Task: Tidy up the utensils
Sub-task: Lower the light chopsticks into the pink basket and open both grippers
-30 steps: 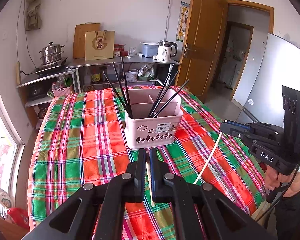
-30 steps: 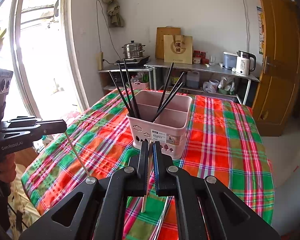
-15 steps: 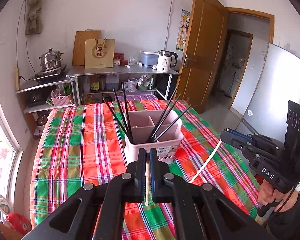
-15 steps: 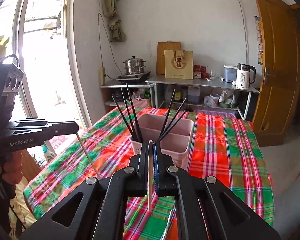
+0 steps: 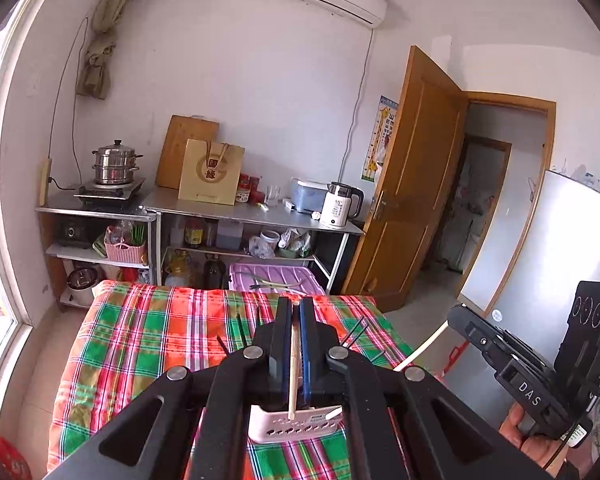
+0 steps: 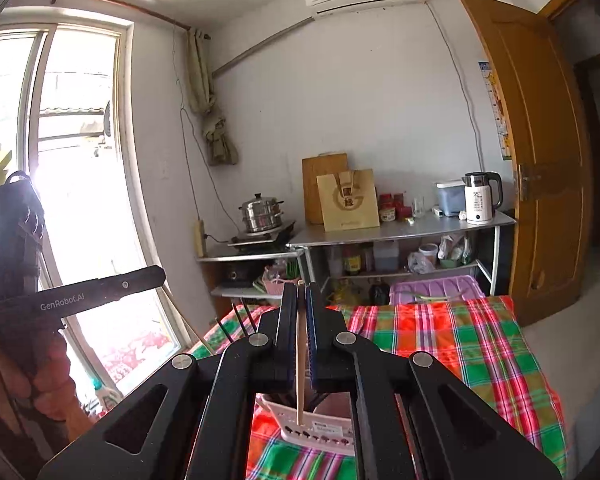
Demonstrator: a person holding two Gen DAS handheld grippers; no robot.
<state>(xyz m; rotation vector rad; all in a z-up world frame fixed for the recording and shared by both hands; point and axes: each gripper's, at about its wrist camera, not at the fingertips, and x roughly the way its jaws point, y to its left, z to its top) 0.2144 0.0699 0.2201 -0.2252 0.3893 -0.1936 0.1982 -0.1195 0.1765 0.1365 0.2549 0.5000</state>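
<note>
My left gripper (image 5: 295, 305) is shut on a light wooden chopstick (image 5: 294, 372) that hangs down over the pink utensil basket (image 5: 296, 426). My right gripper (image 6: 300, 289) is shut on another light chopstick (image 6: 300, 376), also hanging above the basket (image 6: 320, 432). Both grippers are raised high over the plaid-covered table (image 5: 140, 340). Black chopsticks (image 5: 241, 330) stick up from the basket, mostly hidden behind the fingers. The right gripper (image 5: 456, 317) shows at the right of the left wrist view, its chopstick (image 5: 420, 350) slanting down. The left gripper (image 6: 161, 274) shows at the left of the right wrist view.
Metal shelves (image 5: 240, 216) stand against the far wall with a steamer pot (image 5: 114, 162), a paper bag (image 5: 212, 172) and a kettle (image 5: 340, 206). A purple bin (image 5: 276, 276) sits behind the table. A wooden door (image 5: 412, 200) stands open at the right, a window (image 6: 60, 200) at the left.
Both grippers have risen and tilted upward with their chopsticks held. The basket has dropped from mid view to below the fingers, and the wall and air conditioner have come into view.
</note>
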